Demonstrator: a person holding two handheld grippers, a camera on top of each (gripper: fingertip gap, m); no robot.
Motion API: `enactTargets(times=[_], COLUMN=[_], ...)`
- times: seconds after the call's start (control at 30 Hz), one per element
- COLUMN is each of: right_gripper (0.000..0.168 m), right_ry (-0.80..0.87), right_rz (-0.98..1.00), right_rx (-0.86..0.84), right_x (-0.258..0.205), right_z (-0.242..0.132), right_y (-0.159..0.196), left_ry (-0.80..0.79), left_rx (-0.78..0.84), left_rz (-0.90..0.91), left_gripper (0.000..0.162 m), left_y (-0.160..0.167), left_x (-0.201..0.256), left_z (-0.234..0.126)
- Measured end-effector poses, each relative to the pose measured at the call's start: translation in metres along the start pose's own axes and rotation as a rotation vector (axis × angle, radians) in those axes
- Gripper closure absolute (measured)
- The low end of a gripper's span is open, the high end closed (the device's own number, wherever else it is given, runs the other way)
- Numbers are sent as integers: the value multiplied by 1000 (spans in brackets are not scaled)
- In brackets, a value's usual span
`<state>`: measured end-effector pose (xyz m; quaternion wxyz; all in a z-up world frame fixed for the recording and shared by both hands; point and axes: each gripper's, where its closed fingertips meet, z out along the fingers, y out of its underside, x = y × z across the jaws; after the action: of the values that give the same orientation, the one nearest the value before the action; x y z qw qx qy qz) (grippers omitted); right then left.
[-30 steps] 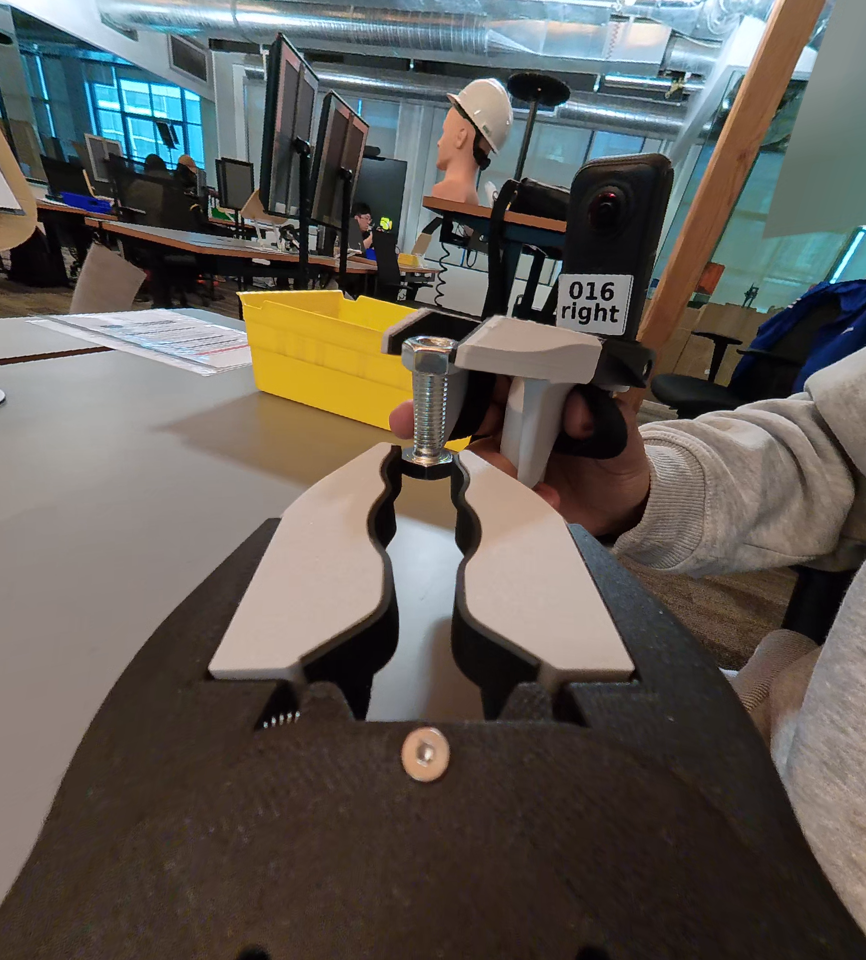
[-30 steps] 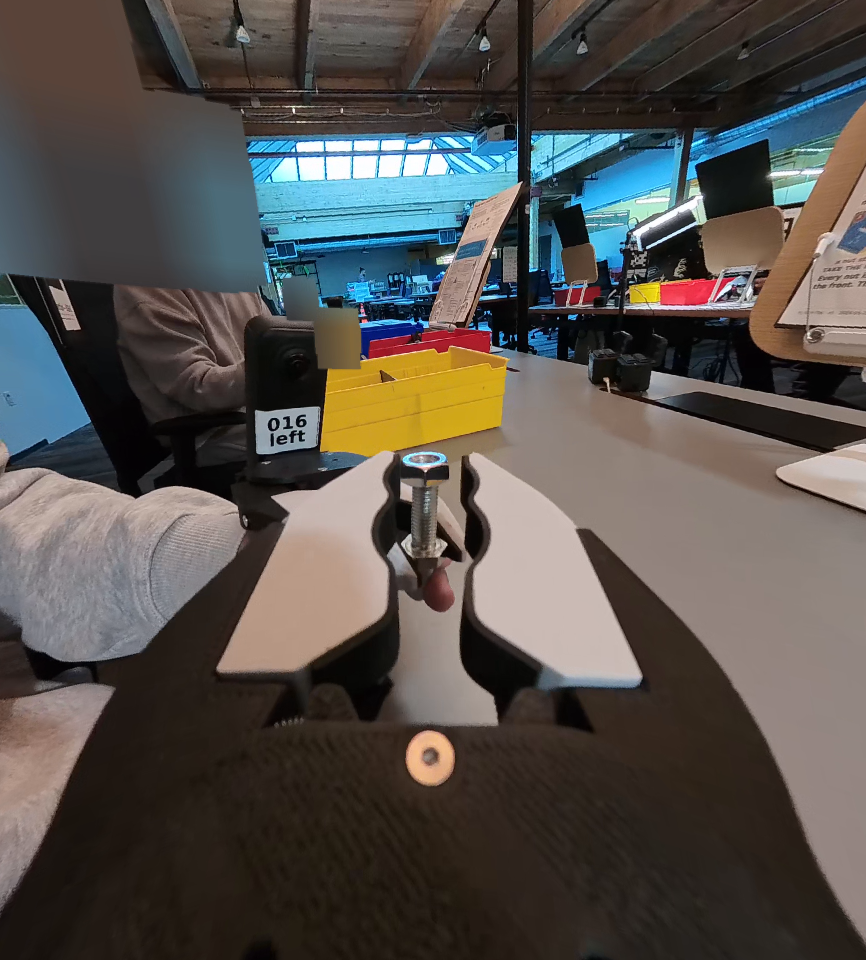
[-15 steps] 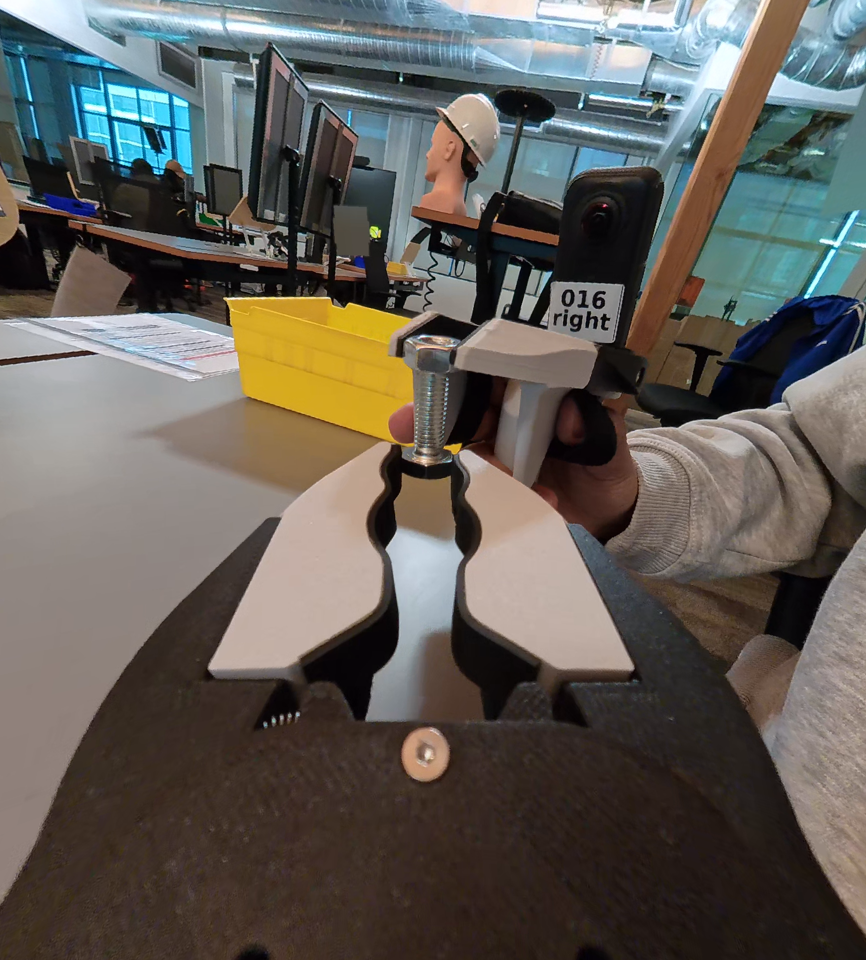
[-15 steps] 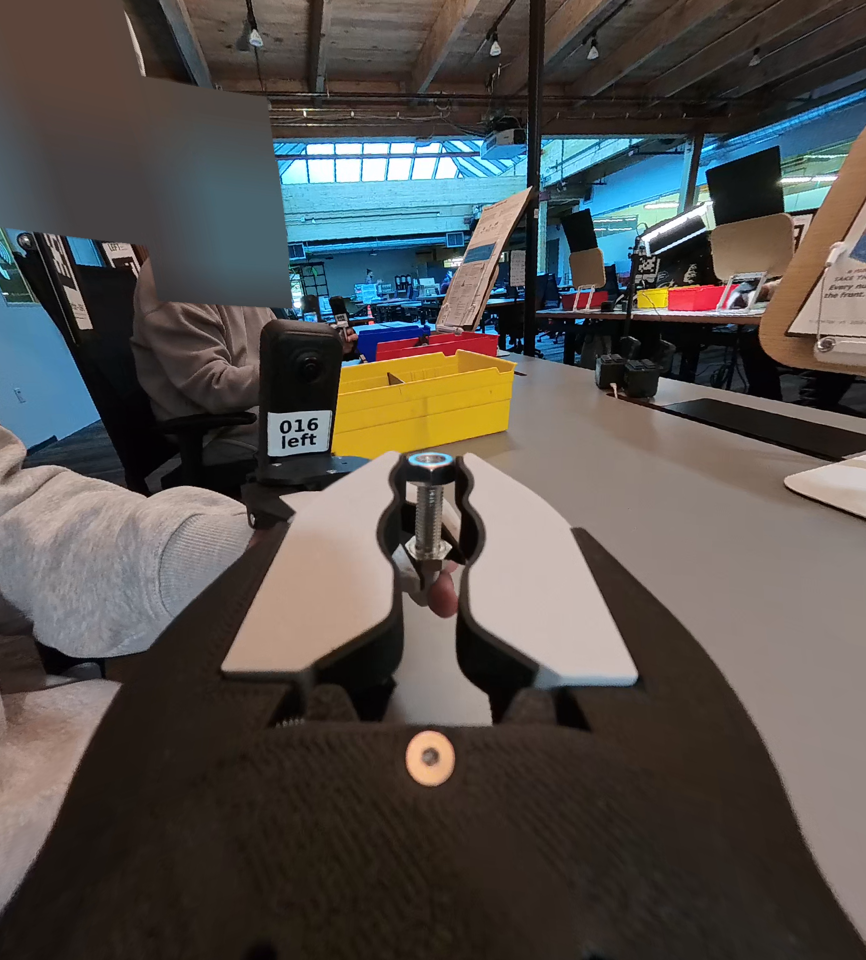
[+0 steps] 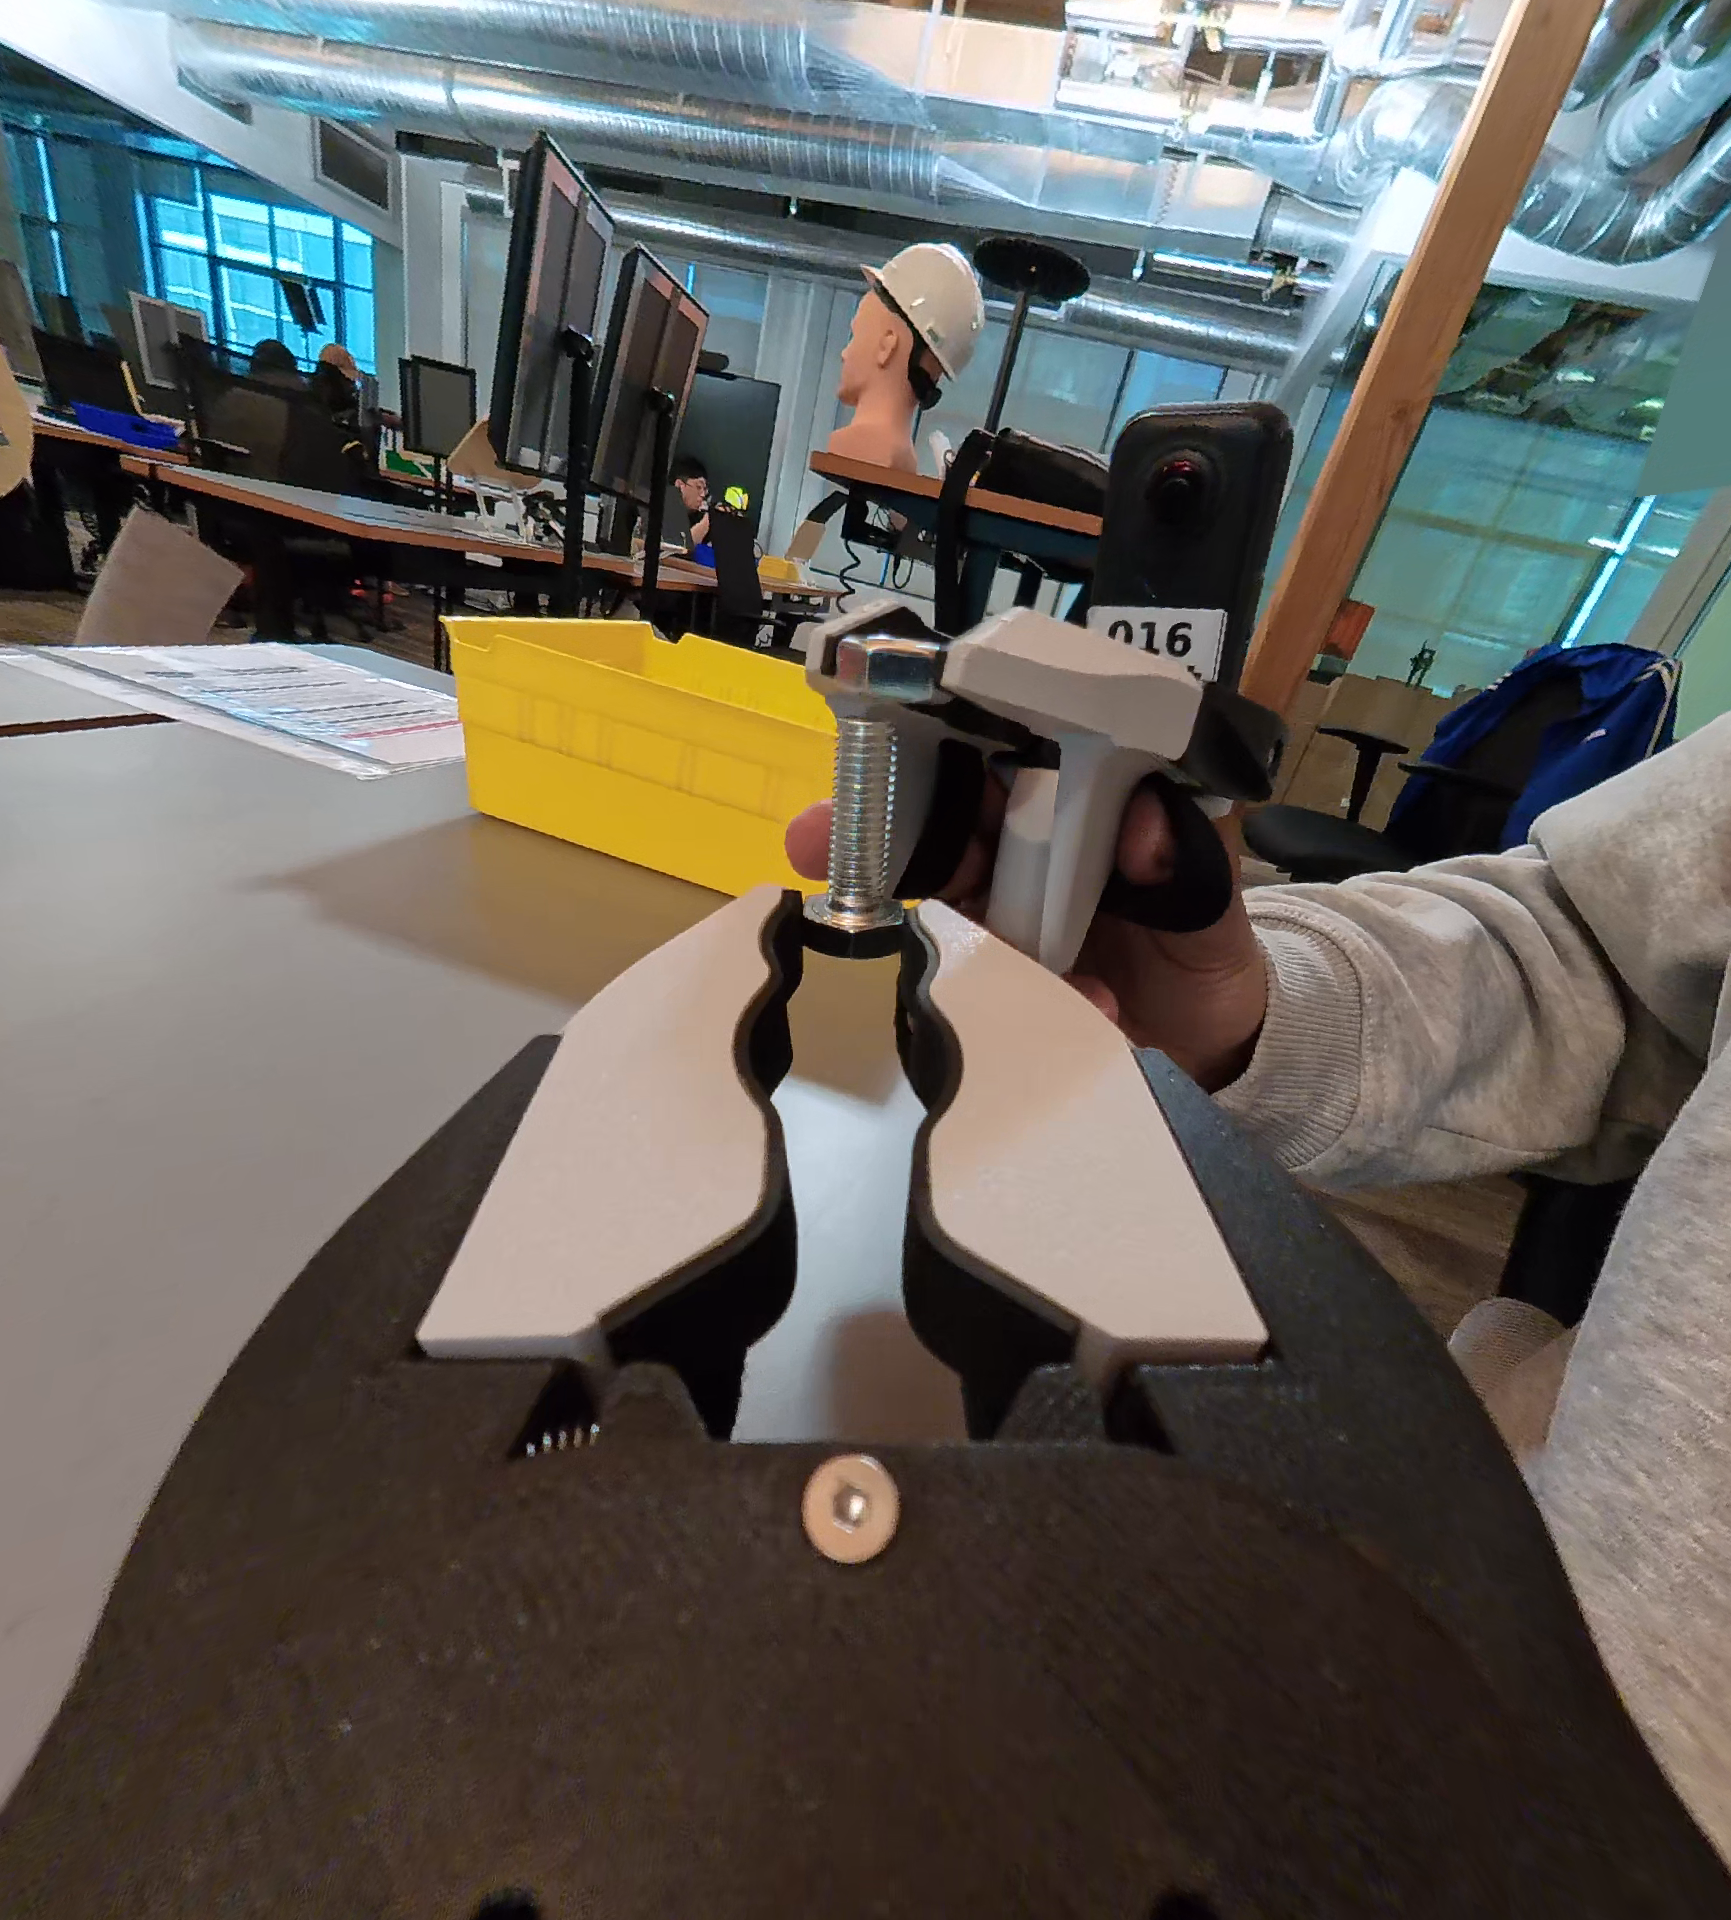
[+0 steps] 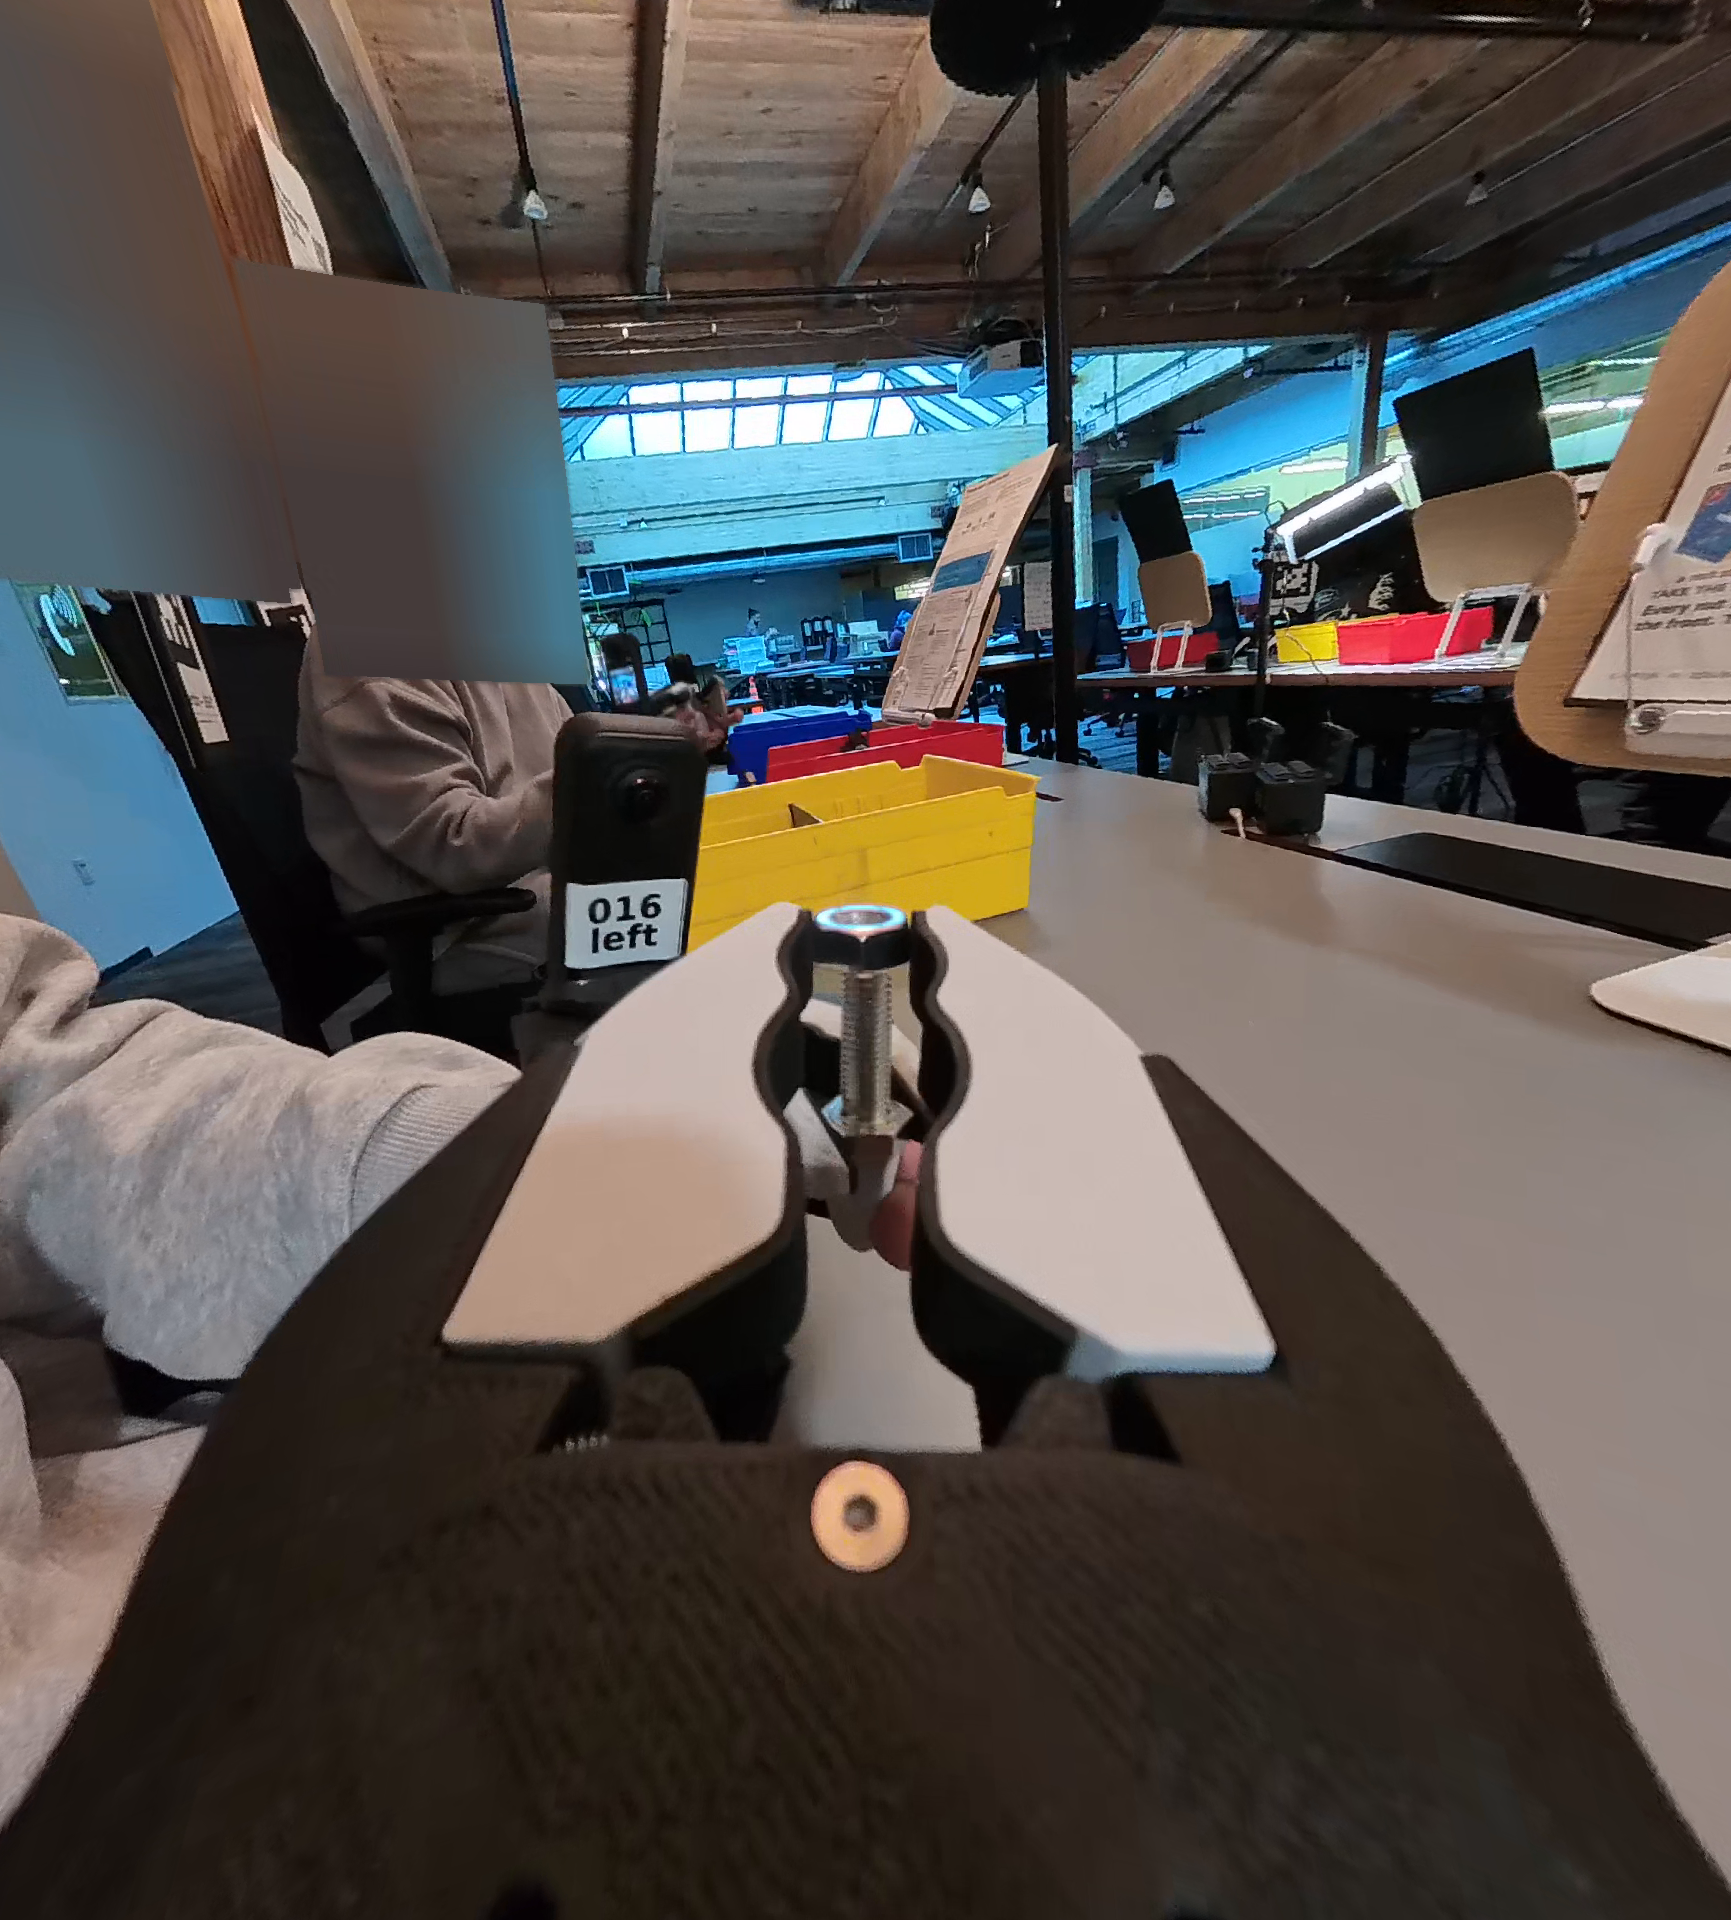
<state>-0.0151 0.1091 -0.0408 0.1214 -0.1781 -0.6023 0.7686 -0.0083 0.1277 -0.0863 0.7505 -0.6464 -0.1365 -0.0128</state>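
Left gripper (image 5: 848, 928) closed on nut (image 5: 850, 914) at lower end of upright bolt (image 5: 863, 790). Right gripper (image 6: 859, 935) clamped on bolt's hex head (image 6: 858, 928), above grey table (image 6: 1360, 1091). Yellow bin (image 5: 622, 727) on table just beyond. Hand (image 5: 1152, 935) in grey sleeve (image 5: 1463, 1018) holding right gripper.

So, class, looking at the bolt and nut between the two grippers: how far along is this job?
Done: the bolt is held upright above the table, with both grippers gripping.
In hand: the right gripper clamps the bolt's head, and the left gripper clamps the nut.
Left: the nut sits at the thread's lower end, not yet off it.
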Motion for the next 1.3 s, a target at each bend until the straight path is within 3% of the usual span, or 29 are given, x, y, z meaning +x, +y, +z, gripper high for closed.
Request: enactTargets(times=[0.57, 1.3], right_gripper=[151, 151], right_ry=[7, 64], right_rz=[-9, -37], right_rx=[-4, -48], right_x=[0, 8], right_z=[2, 2], right_y=[5, 10], left_ry=[9, -115], left_rx=[6, -25], left_rz=[-14, 98], left_gripper=[144, 144], left_y=[-1, 2], left_x=[3, -8], left_z=[2, 1])
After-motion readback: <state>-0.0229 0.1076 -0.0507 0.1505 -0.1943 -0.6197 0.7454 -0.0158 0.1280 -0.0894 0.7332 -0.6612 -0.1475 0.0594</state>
